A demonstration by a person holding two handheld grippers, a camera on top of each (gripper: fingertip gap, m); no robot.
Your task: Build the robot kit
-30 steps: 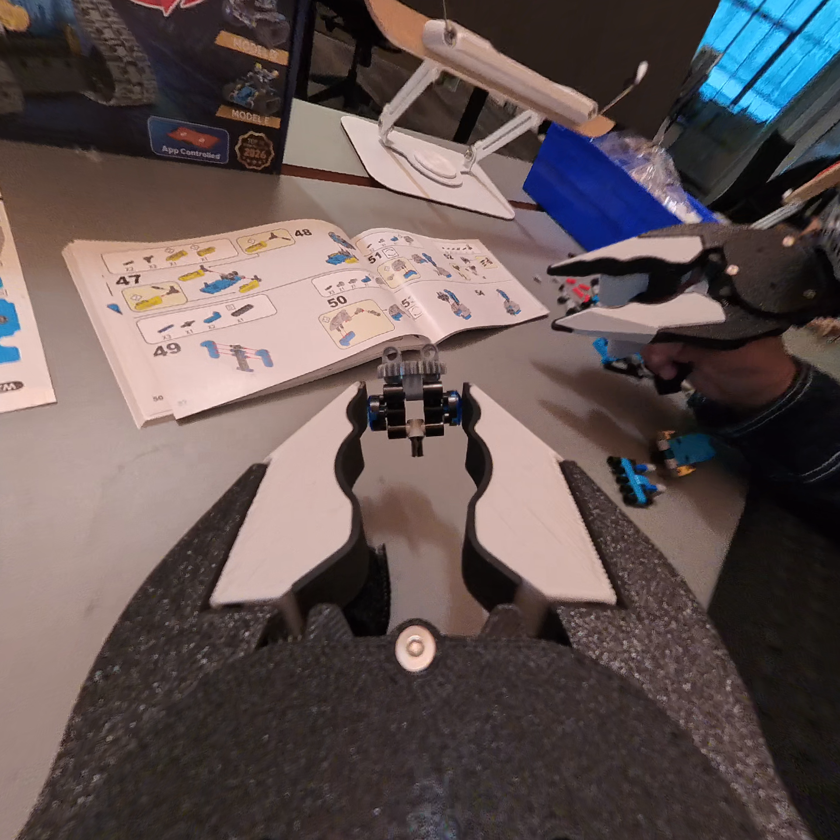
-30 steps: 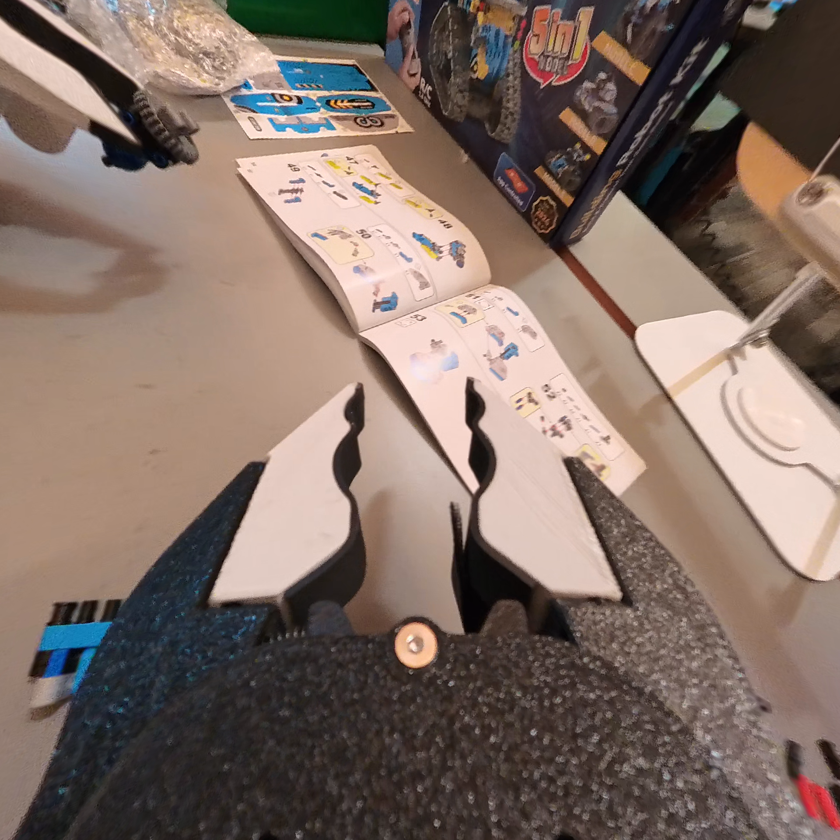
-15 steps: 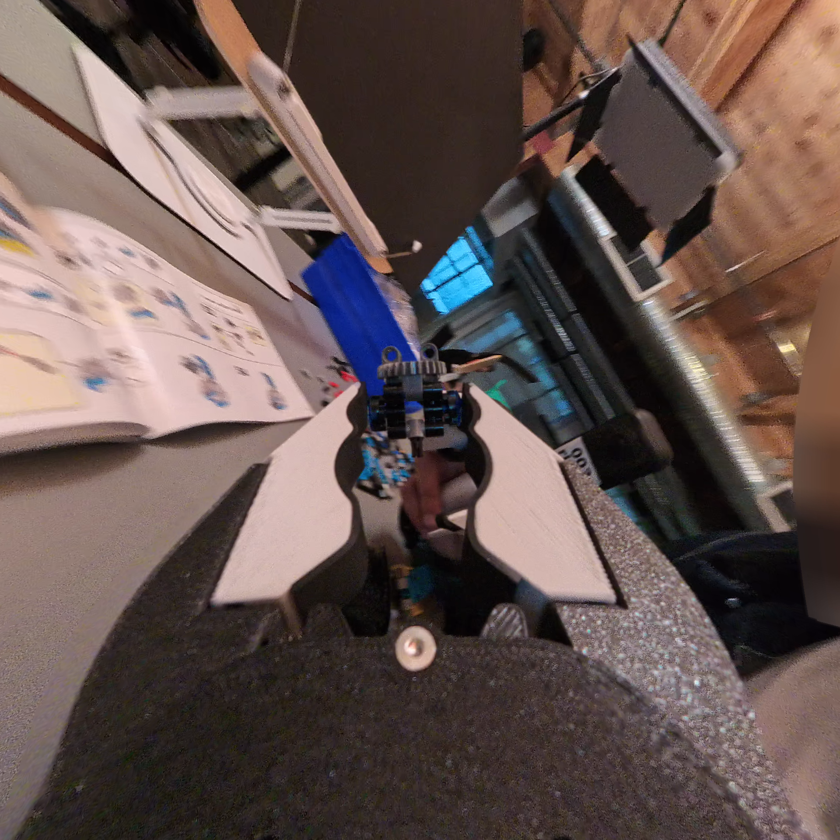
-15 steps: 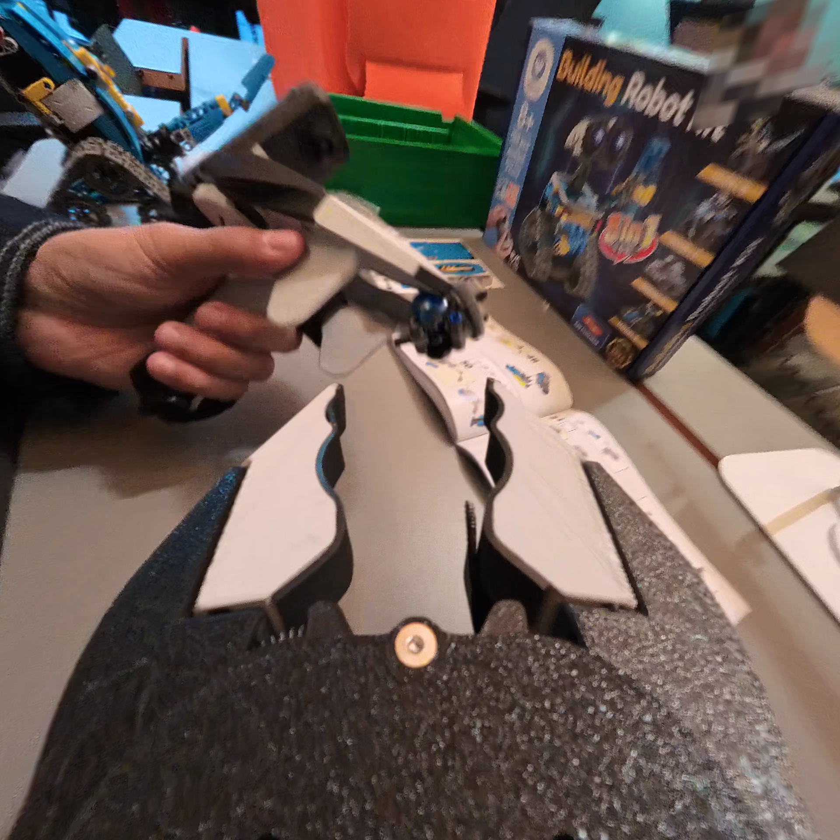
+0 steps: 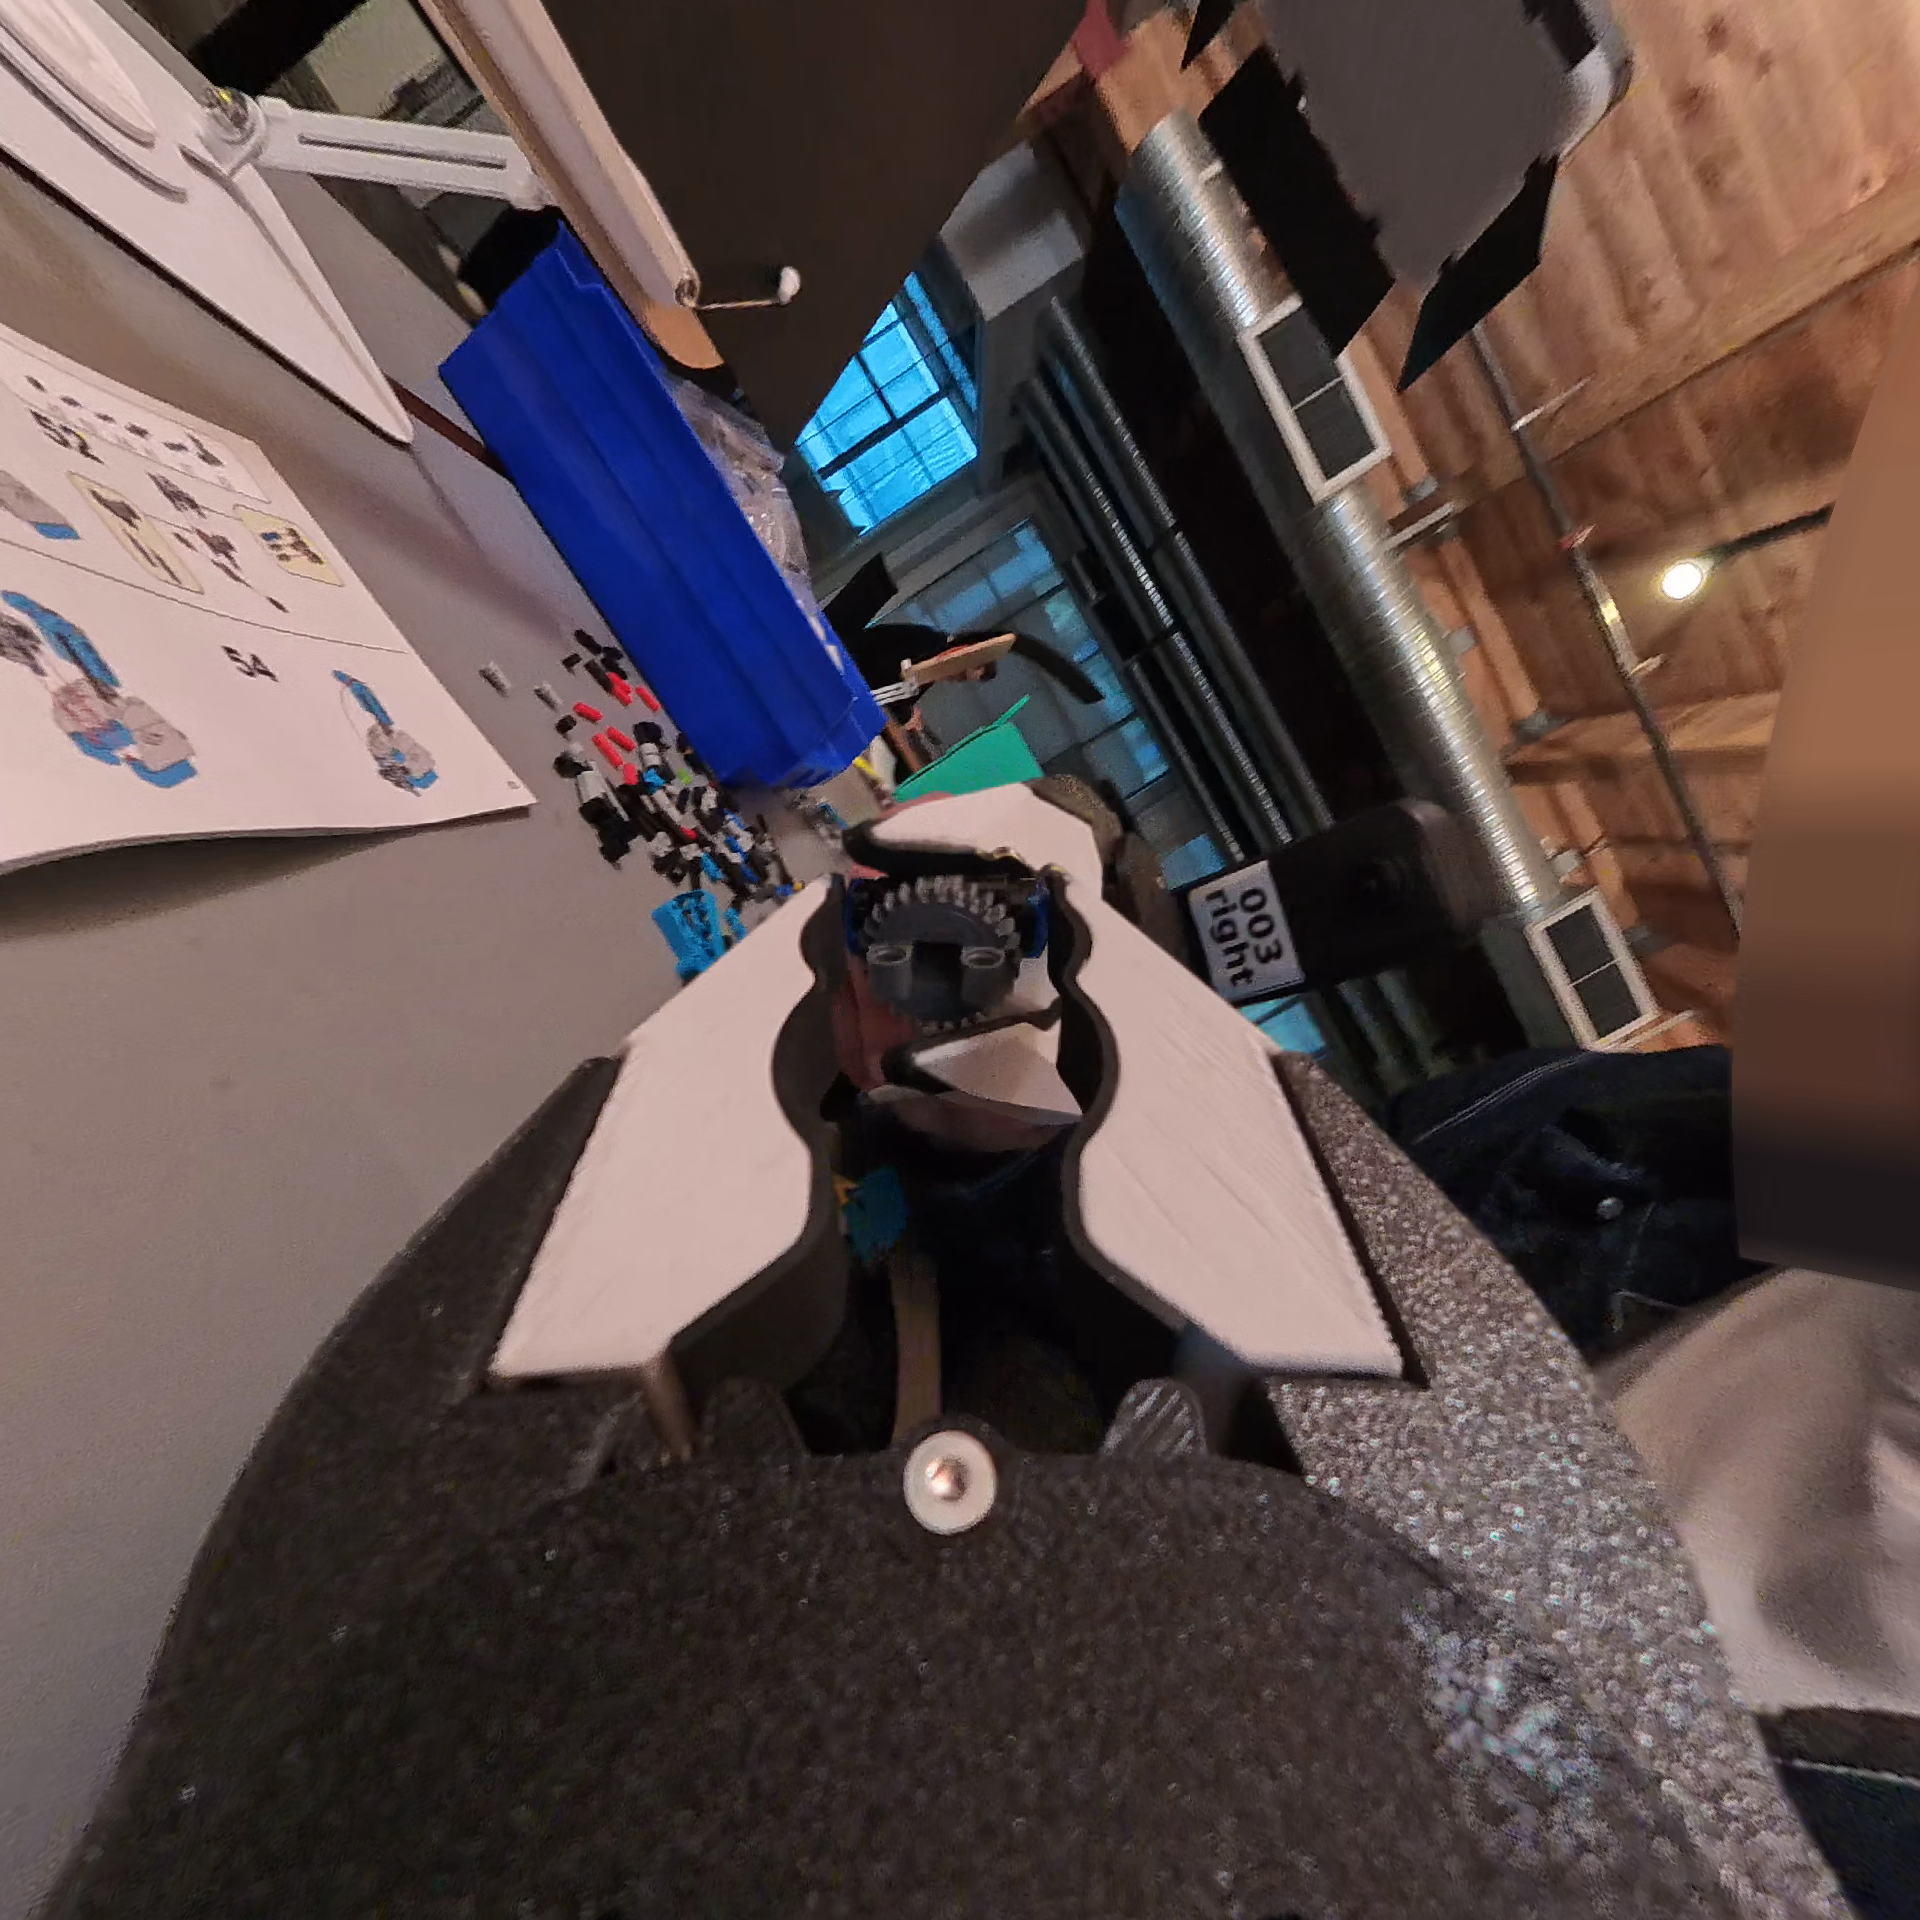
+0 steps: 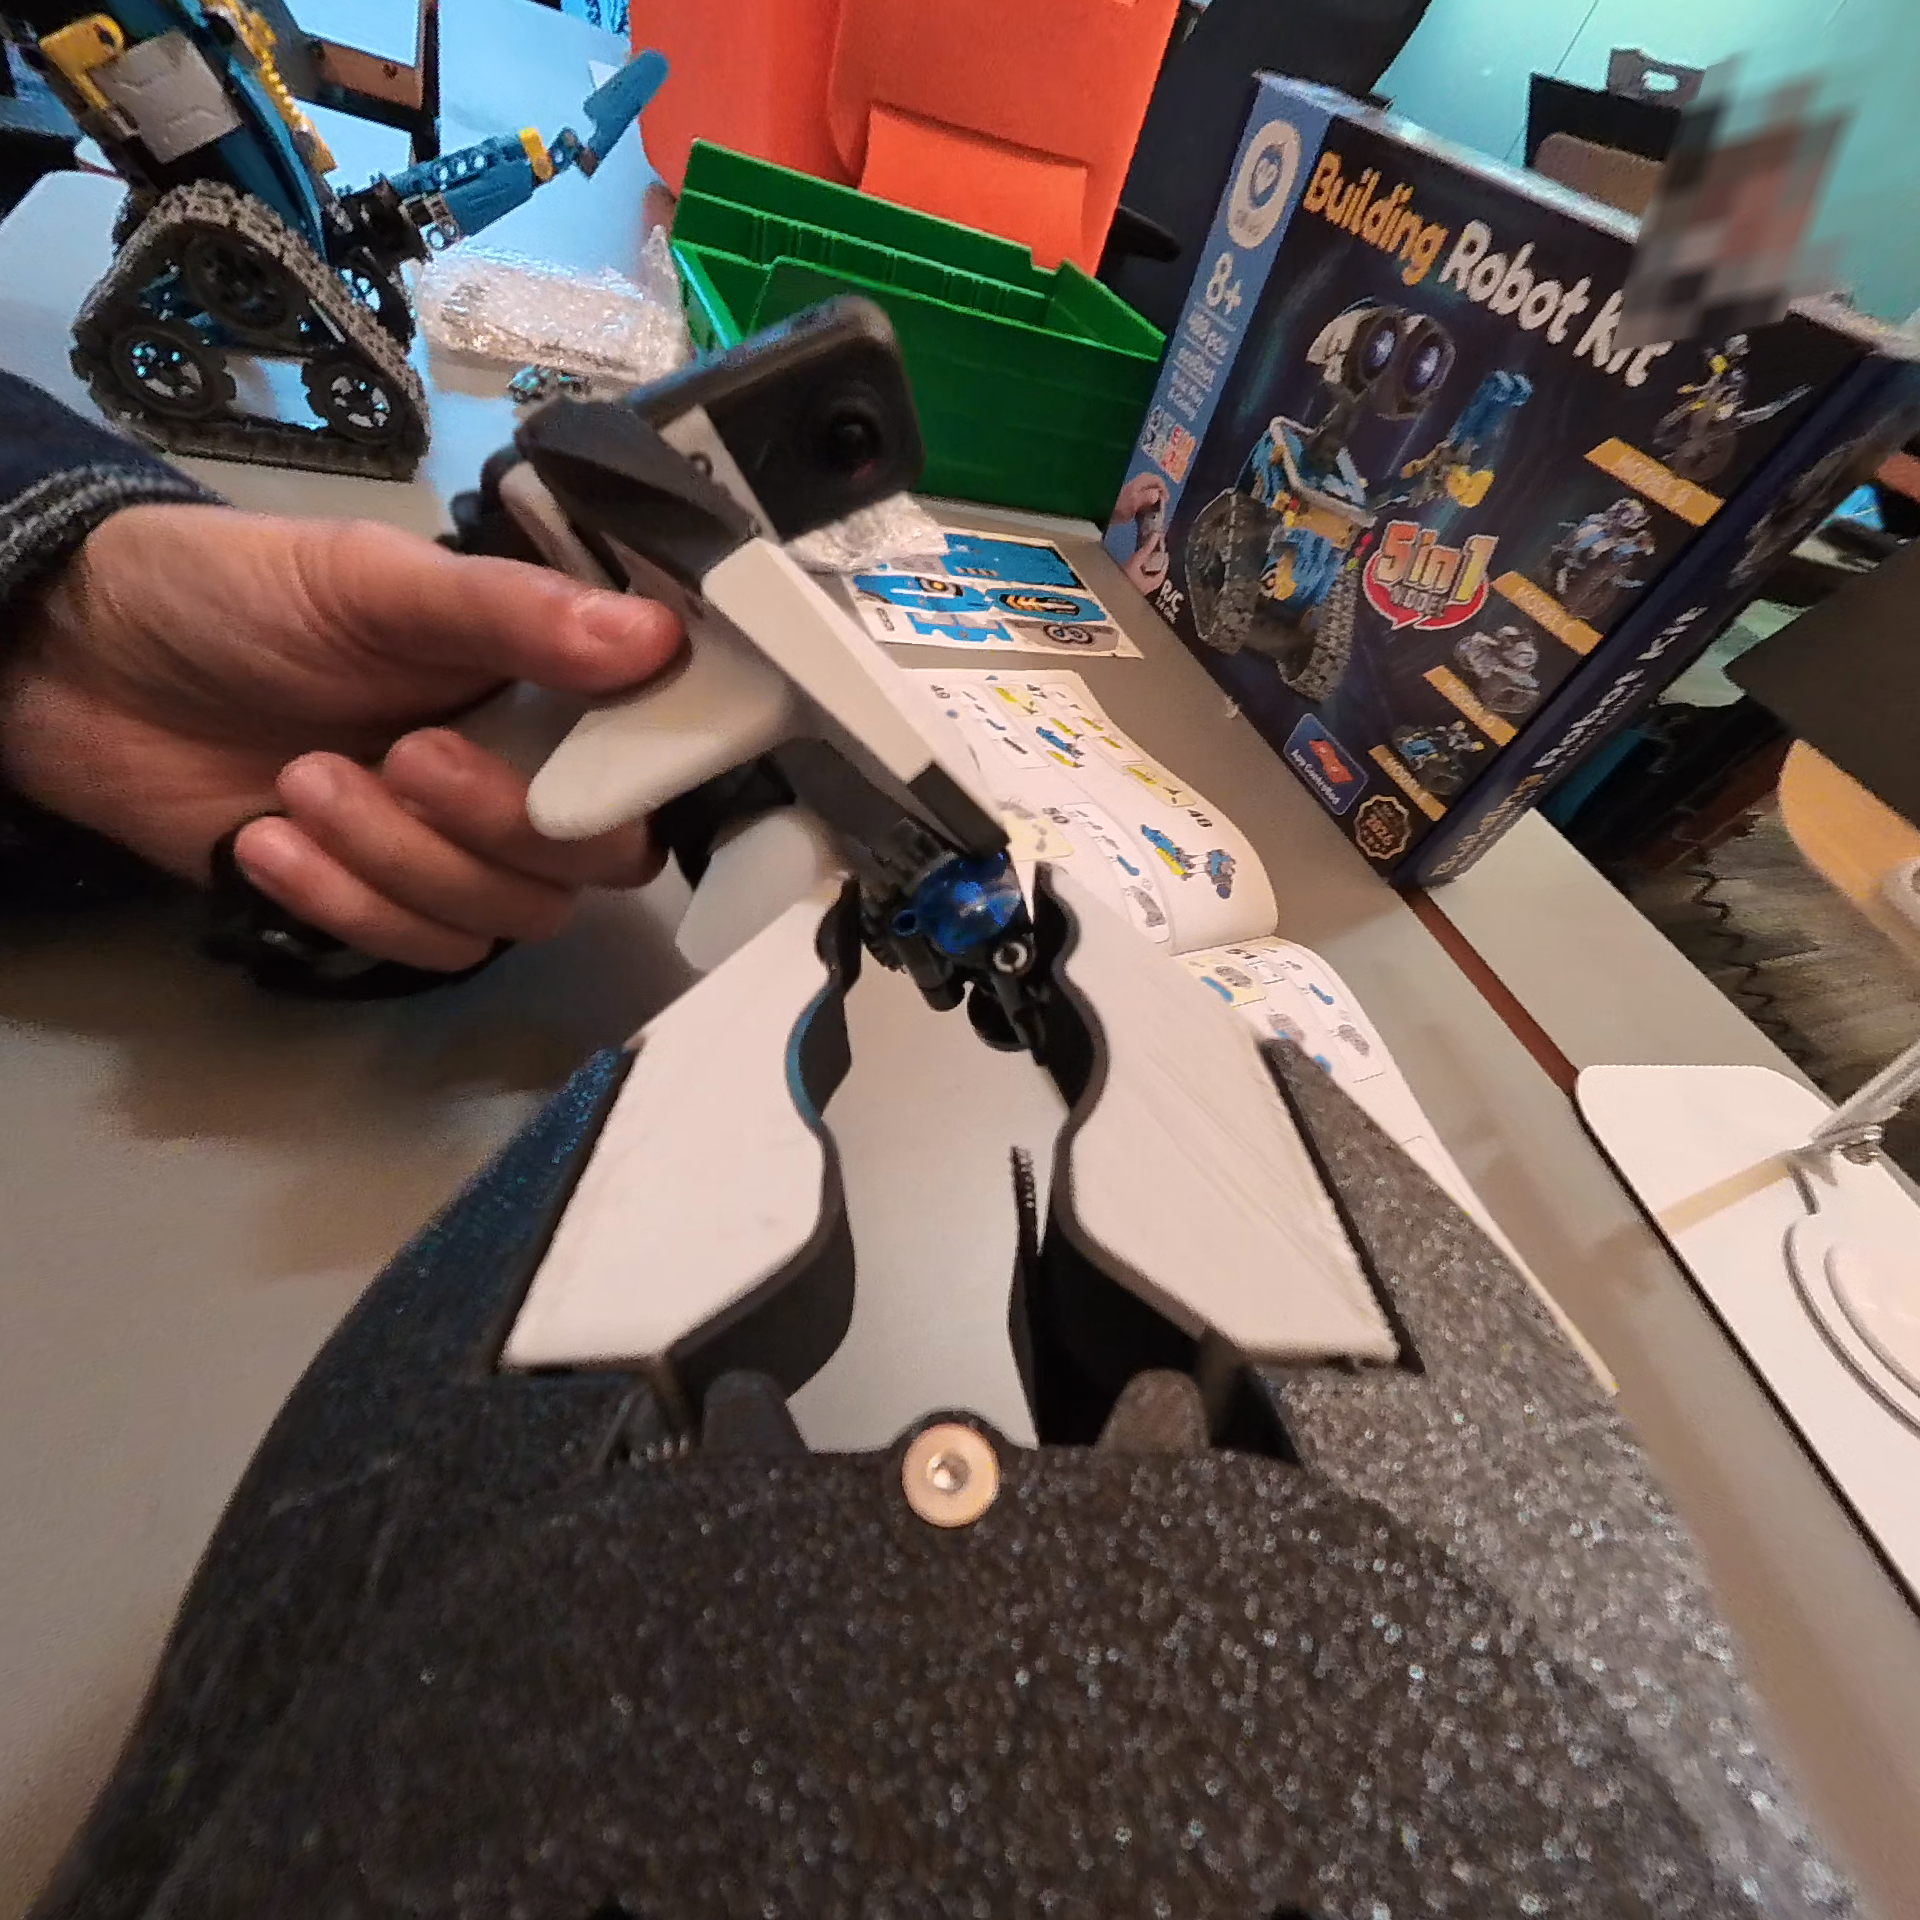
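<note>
A small gear assembly [image 5: 938,948], with a grey toothed wheel and black and blue parts, is held in the air above the grey table [image 5: 312,1039]. My left gripper [image 5: 940,935] is shut on it. In the right wrist view the left gripper [image 6: 935,847] reaches in from the upper left, held by a hand [image 6: 260,686]. My right gripper [image 6: 940,914] has its fingertips closed against both sides of the same assembly [image 6: 961,920]. In the left wrist view the right gripper's fingers [image 5: 977,826] lie above and below the gear.
An open instruction booklet [image 6: 1143,831] lies on the table, with a sticker sheet [image 6: 987,603] behind it. A kit box [image 6: 1403,499], a green bin [image 6: 935,343] and a tracked model [image 6: 229,260] stand at the back. Loose small parts [image 5: 644,769] lie by a blue bin [image 5: 644,561]. Less than 4 cm separates the two grippers' tips. The tracked model [image 6: 229,260] is about 40 centimeters from both grippers' fingertips.
Both grippers lifted and turned to face each other. The left brought the gear assembly between the right gripper's fingers. The right jaws opened wider, then narrowed onto the assembly.
</note>
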